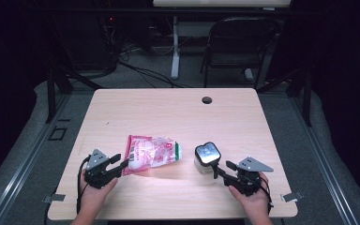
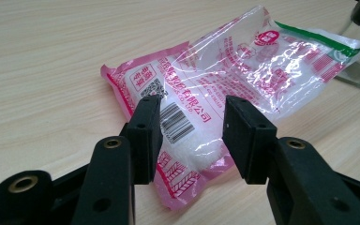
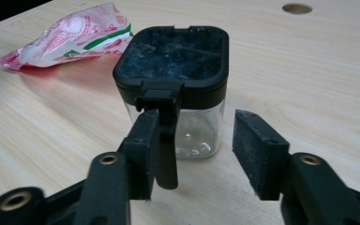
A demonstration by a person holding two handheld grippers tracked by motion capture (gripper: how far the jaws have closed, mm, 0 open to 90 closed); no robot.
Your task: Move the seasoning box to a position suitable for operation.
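Dim room behind a pale wooden table [image 1: 168, 112]
Beyond the tongs: a dark folding chair [image 1: 236, 44], grey floor [image 1: 140, 77], trailing cables [image 1: 145, 72].

One bag [image 1: 151, 153], one jar [image 1: 206, 158], two grippers.

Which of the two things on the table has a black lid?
The small clear jar in front of the right gripper has the black lid. The other thing, a pink plastic bag, lies flat and has none.
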